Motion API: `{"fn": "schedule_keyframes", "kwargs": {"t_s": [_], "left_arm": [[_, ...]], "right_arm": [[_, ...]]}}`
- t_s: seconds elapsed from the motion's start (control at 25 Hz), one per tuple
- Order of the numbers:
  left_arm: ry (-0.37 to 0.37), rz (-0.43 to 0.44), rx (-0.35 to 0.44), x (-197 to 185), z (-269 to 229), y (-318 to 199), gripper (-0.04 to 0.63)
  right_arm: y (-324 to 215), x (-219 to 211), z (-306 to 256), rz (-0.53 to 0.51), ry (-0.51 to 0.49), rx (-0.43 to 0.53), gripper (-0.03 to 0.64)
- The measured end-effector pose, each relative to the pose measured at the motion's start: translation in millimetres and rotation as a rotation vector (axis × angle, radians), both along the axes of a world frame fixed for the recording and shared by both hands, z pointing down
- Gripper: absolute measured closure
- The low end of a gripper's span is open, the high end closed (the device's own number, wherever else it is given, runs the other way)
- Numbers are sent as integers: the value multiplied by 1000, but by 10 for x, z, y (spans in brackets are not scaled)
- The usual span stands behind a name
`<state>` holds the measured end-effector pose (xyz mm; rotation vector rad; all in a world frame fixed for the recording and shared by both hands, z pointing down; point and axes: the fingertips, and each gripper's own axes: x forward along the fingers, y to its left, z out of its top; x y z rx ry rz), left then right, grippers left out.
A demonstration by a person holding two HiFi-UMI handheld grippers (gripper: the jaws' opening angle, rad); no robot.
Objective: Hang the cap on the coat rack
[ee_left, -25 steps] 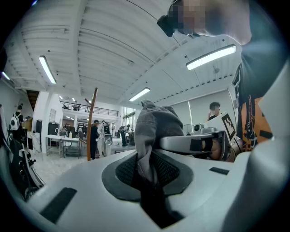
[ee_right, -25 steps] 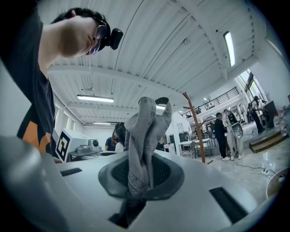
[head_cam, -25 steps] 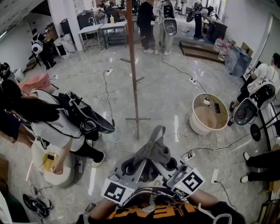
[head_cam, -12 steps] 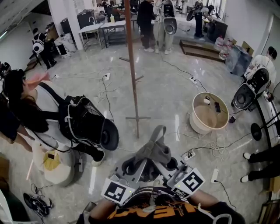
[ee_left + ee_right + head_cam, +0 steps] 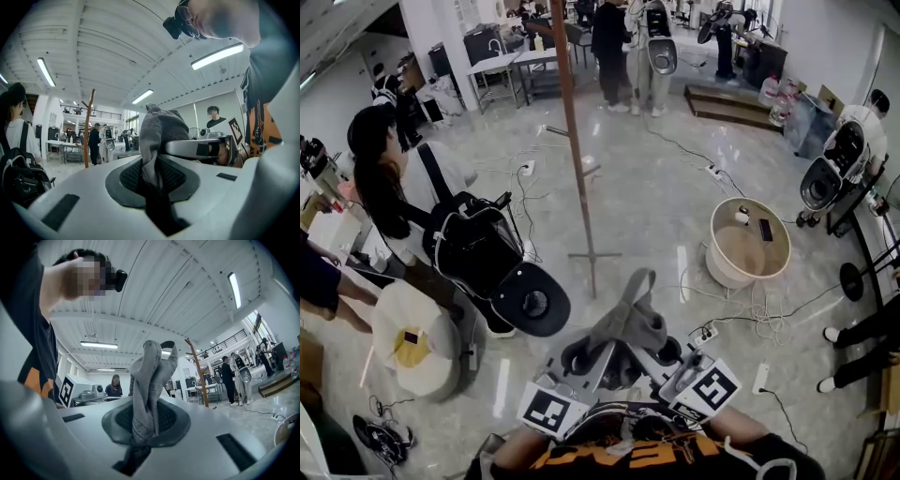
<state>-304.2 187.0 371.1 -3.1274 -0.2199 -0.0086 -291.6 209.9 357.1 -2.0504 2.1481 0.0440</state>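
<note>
No word, brand or number can be read with certainty in any view. The left marker cube (image 5: pixel 551 411) and the right marker cube (image 5: pixel 710 388) each carry a black square pattern on a white field, a machine-readable code with no letters or digits; the same kind of pattern shows on a cube face in the left gripper view (image 5: pixel 233 129) and in the right gripper view (image 5: pixel 67 389). The black shirt (image 5: pixel 581 466) bears large orange lettering (image 5: pixel 628 457), but it is cropped and folded at the head view's lower edge and cannot be read.

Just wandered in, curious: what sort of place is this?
Likely a robotics lab or workshop hall: power cables trail across the polished floor, a white robot stands at the back, and a coat rack stands mid-floor.
</note>
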Motion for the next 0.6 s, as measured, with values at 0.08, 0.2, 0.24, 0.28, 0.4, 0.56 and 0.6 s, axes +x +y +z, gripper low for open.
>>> {"fn": "schedule_keyframes", "kwargs": {"t_s": [0.08, 0.2, 0.24, 0.28, 0.4, 0.56, 0.6], "left_arm": [[-2, -4, 4, 97, 5, 68, 515], [-6, -16, 5, 237, 6, 159, 515], [-1, -21, 4, 284, -3, 183, 515], [4, -27, 2, 329, -12, 203, 515], [10, -47, -1, 452, -41, 242, 515], [14, -62, -2, 636, -97, 226, 515], [13, -64, -1, 683, -92, 200, 515]], "right_arm": [[67, 99, 12, -4, 4, -2, 578], [156, 240, 4, -17, 11, -4, 578], [176, 285, -13, -22, 13, 1, 578], [190, 326, -42, -27, 11, 8, 578], [216, 450, -103, -43, 9, 17, 578], [190, 630, -181, -61, 4, 36, 578], [163, 677, -179, -64, 4, 40, 578]]}}
